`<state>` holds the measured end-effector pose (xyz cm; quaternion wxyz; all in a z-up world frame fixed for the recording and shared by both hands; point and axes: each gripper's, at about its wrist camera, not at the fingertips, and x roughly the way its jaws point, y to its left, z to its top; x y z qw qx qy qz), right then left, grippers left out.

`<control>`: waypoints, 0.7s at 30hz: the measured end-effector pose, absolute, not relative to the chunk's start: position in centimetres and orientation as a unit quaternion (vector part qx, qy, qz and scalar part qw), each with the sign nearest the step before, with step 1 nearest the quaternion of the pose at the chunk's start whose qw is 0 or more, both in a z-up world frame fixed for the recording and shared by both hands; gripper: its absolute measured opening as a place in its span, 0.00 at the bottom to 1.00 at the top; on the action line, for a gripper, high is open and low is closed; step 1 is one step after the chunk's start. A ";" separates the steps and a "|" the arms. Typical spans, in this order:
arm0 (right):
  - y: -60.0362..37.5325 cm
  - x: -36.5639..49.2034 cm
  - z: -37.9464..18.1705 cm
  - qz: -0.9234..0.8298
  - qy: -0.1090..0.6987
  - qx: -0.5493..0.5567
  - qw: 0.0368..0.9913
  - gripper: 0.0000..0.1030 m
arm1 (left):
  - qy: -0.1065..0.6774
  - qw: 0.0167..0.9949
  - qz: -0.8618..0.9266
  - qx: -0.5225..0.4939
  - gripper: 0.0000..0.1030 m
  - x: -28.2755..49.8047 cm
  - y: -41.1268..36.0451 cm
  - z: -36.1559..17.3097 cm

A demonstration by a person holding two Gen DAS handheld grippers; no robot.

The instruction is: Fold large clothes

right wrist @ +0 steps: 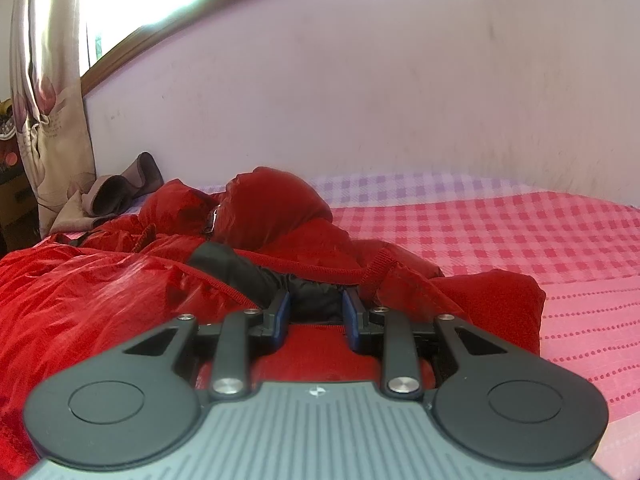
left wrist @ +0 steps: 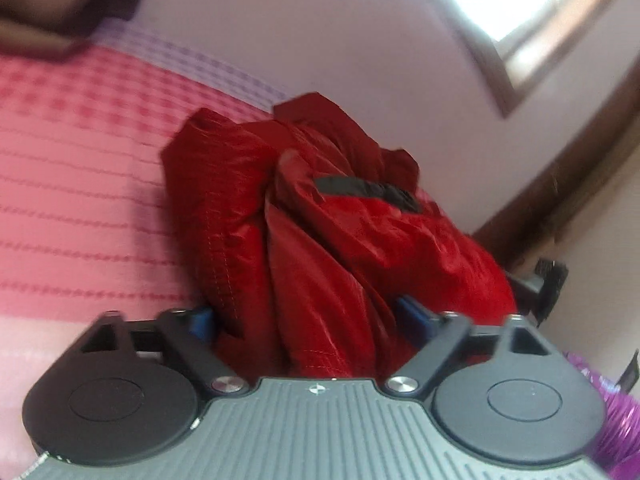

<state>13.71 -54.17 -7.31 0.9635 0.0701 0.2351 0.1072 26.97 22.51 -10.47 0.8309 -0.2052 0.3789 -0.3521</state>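
left gripper (left wrist: 308, 320): jaws spread wide, bunched red jacket (left wrist: 320, 220) sitting between pads, grip unclear
right gripper (right wrist: 316, 312): clamping jacket's (right wrist: 120, 280) black lining
jacket: lying on checked bed (right wrist: 520, 232), 10 o'clock

Black-armed tongs (right wrist: 316, 314), blue pads (right wrist: 352, 316), silver screws, ribbed grey housing.

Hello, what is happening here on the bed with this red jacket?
A person is folding a red padded jacket on a bed with a pink checked cover, using a handheld gripper in each hand. The right gripper is closed on a bunch of the jacket's dark lining and red fabric. The left gripper has a thick gathered bundle of the jacket between its wide-set fingers; whether it really presses on it is not clear. The jacket is still crumpled, not yet folded flat.
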 end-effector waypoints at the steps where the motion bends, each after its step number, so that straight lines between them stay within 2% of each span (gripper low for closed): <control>1: -54.2 13.7 -7.3 0.106 0.235 0.069 0.964 0.26 | 0.374 0.831 -0.356 -0.206 0.70 27.0 22.3 -10.7; 7: -54.1 13.6 -7.3 0.103 0.233 0.067 0.965 0.26 | 0.347 0.826 -0.366 -0.252 0.43 25.9 23.1 -11.4; 10: -54.4 13.7 -7.3 0.105 0.236 0.073 0.963 0.26 | 0.334 0.832 -0.348 -0.272 0.40 25.2 23.2 -11.4; 16: -54.0 14.3 -5.5 0.087 0.282 0.072 0.953 0.28 | 0.324 0.835 -0.314 -0.314 0.39 23.9 23.6 -11.1; 17: -53.9 13.8 -4.7 0.087 0.274 0.072 0.955 0.31 | 0.325 0.835 -0.311 -0.317 0.39 23.9 23.6 -11.1; 21: -53.6 10.1 -1.8 0.138 0.220 0.063 0.964 0.32 | 0.328 0.834 -0.299 -0.327 0.39 24.0 23.6 -10.8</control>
